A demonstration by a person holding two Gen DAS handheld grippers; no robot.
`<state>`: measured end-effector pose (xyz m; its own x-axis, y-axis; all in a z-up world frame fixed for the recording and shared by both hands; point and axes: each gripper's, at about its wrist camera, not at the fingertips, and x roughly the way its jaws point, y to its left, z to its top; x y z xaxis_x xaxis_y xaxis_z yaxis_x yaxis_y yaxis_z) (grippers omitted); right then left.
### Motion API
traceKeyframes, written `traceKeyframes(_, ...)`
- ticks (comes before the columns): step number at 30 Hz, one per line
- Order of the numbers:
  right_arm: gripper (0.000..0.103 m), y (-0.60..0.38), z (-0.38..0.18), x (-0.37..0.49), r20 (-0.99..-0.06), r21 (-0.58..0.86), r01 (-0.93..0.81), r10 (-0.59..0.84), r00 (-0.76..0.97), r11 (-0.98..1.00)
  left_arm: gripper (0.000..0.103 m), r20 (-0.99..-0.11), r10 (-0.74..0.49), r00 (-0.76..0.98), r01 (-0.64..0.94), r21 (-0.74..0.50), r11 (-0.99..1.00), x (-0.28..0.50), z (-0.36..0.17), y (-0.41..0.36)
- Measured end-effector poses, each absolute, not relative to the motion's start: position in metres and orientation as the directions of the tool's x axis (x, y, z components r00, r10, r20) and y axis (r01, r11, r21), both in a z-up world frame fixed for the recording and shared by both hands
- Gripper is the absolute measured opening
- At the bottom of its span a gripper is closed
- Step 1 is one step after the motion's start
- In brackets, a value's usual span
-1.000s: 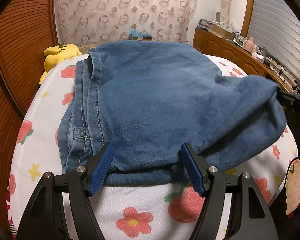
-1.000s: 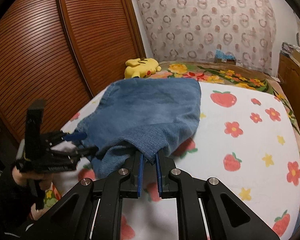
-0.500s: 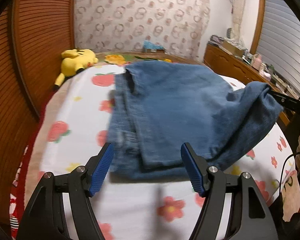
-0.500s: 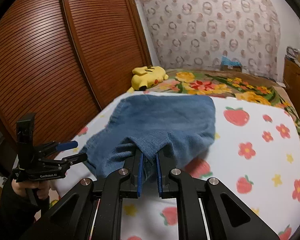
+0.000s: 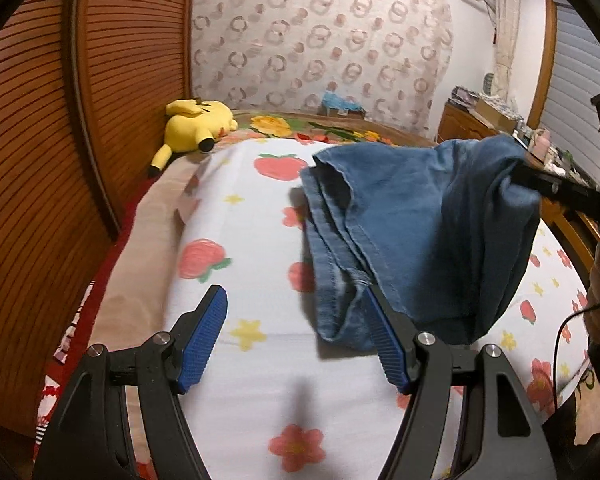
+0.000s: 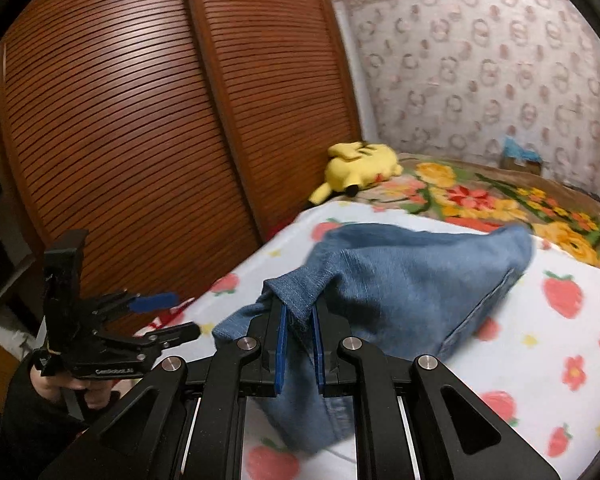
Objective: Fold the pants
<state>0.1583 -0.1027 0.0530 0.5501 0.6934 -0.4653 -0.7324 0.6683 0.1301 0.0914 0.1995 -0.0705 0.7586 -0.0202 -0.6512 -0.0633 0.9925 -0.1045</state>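
Note:
The folded blue jeans (image 5: pixel 412 240) lie on the flowered white bedsheet (image 5: pixel 252 240), with one corner lifted off it. My right gripper (image 6: pixel 299 320) is shut on that raised corner of the jeans (image 6: pixel 412 280), the denim pinched between its blue pads. In the left wrist view, the right gripper (image 5: pixel 560 190) enters from the right edge with the cloth bunched at its tip. My left gripper (image 5: pixel 296 340) is open over bare sheet, with nothing between its pads; the jeans' near hem lies just beyond its right finger. In the right wrist view a hand holds the left gripper (image 6: pixel 152 316) at the bed's left edge.
A yellow plush toy (image 5: pixel 196 124) lies at the head of the bed beside a floral blanket (image 6: pixel 480 196). Brown louvred wardrobe doors (image 6: pixel 140 140) run close along the bed's left side. A cluttered wooden dresser (image 5: pixel 472 124) stands on the right.
My left gripper has backed off the jeans' hem and shifted left, so its pads now frame bare sheet. The right gripper has carried its corner of denim up and sideways, dragging the jeans.

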Motion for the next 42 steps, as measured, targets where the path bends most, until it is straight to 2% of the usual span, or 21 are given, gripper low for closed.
traceKeyframes(11,0.011,-0.067,0.007,0.168,-0.587,0.177,-0.818,0.726,0.359,0.547,0.071,-0.627,0.016,0.779,-0.120,-0.125,0.985,0.082,-0.059,0.223)
traceKeyframes(16,0.011,-0.070,-0.009,0.173,-0.622,0.145,-0.807,0.687,0.376,0.572,0.071,-0.627,0.010,0.779,-0.115,-0.128,0.985,0.084,-0.059,0.222)
traceKeyframes(18,0.014,-0.077,-0.010,0.178,-0.623,0.148,-0.792,0.677,0.391,0.593,0.071,-0.625,0.001,0.780,-0.106,-0.131,0.986,0.087,-0.059,0.220)
traceKeyframes(20,0.023,-0.077,-0.009,0.176,-0.630,0.139,-0.776,0.660,0.410,0.615,0.071,-0.624,-0.006,0.782,-0.094,-0.128,0.987,0.089,-0.057,0.214)
traceKeyframes(24,0.031,-0.075,-0.001,0.160,-0.620,0.110,-0.764,0.645,0.447,0.635,0.071,-0.623,-0.020,0.782,-0.073,-0.124,0.990,0.093,-0.054,0.201)
traceKeyframes(39,0.034,-0.106,0.012,0.135,-0.543,0.057,-0.656,0.575,0.612,0.752,0.071,-0.590,-0.119,0.799,0.064,-0.114,0.991,0.122,-0.029,0.146)
traceKeyframes(42,0.038,-0.104,0.010,0.136,-0.536,0.038,-0.626,0.545,0.645,0.779,0.071,-0.597,-0.157,0.787,0.103,-0.123,0.987,0.139,-0.027,0.134)
